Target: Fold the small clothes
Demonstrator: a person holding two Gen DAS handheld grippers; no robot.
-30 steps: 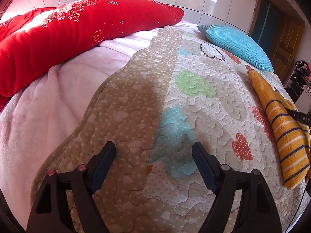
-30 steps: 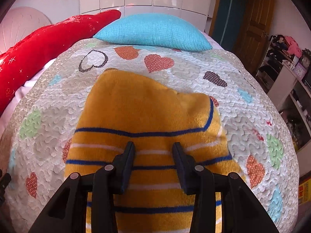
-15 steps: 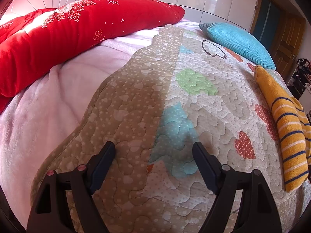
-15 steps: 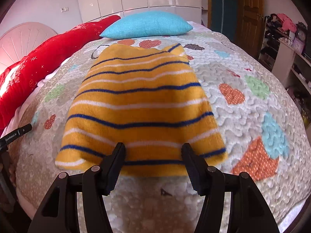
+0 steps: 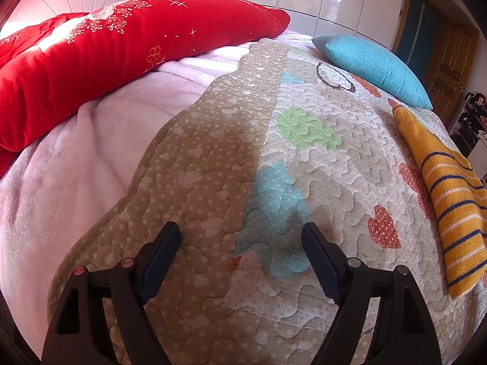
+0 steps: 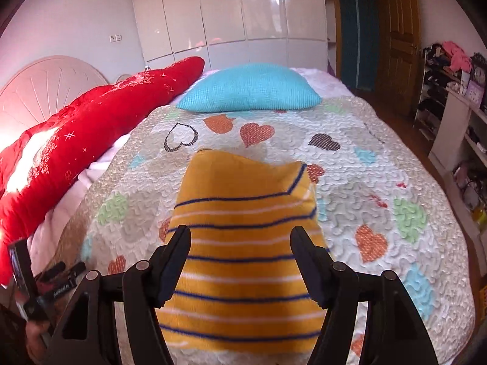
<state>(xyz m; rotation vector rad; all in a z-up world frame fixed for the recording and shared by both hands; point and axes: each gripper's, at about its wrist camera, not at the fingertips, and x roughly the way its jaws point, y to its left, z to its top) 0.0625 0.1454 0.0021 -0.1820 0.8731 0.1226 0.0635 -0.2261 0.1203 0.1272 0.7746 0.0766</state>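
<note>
A folded yellow garment with blue and white stripes (image 6: 240, 255) lies flat on the heart-patterned quilt (image 6: 365, 164). My right gripper (image 6: 240, 261) is open and empty, held over the garment's near half, with the fingers apart above the cloth. In the left wrist view the same garment (image 5: 450, 194) lies at the far right edge. My left gripper (image 5: 240, 249) is open and empty, low over the bare quilt (image 5: 231, 158), well left of the garment.
A long red pillow (image 5: 115, 48) and a pink blanket (image 5: 73, 164) lie along the left side. A turquoise cushion (image 6: 249, 91) sits at the far end. Shelves with clutter (image 6: 456, 97) stand to the right. White wardrobe and wooden door stand behind.
My right gripper has opened wider and pulled back up from the garment, which now lies released on the quilt. My left gripper has hardly moved.
</note>
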